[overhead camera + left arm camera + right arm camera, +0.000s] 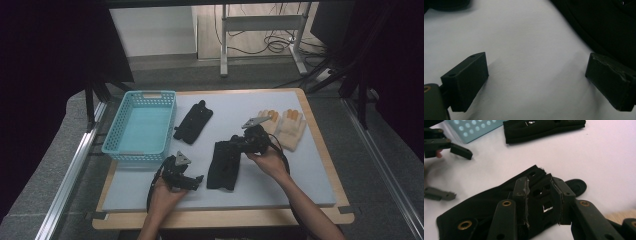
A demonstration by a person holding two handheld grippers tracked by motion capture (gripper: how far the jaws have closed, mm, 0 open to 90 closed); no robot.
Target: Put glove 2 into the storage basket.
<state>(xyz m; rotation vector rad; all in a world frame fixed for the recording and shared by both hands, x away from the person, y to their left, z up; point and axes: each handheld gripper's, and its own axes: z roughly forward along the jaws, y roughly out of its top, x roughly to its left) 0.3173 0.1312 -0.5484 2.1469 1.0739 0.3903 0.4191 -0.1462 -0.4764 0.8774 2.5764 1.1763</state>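
Observation:
A black glove (pixel 224 165) lies flat on the white mat (pixel 300 175), a little right of the middle. My right gripper (pixel 235 145) is at its far end, pointing left. In the right gripper view the jaws of that gripper (pixel 539 185) stand a little apart around the glove's bunched end (pixel 481 205), and the fabric looks loose between the pads. My left gripper (pixel 195 181) rests low over the mat at the front left. Its jaws (pixel 536 75) are wide open over bare mat with nothing between them. A second black glove (pixel 194 121) lies farther back, beside the basket.
A light blue plastic basket (pixel 120 145) stands at the mat's left side with nothing in it. A pair of beige gloves with orange fingertips (pixel 287 127) lies at the back right. The wooden table edge (pixel 225 217) runs along the front.

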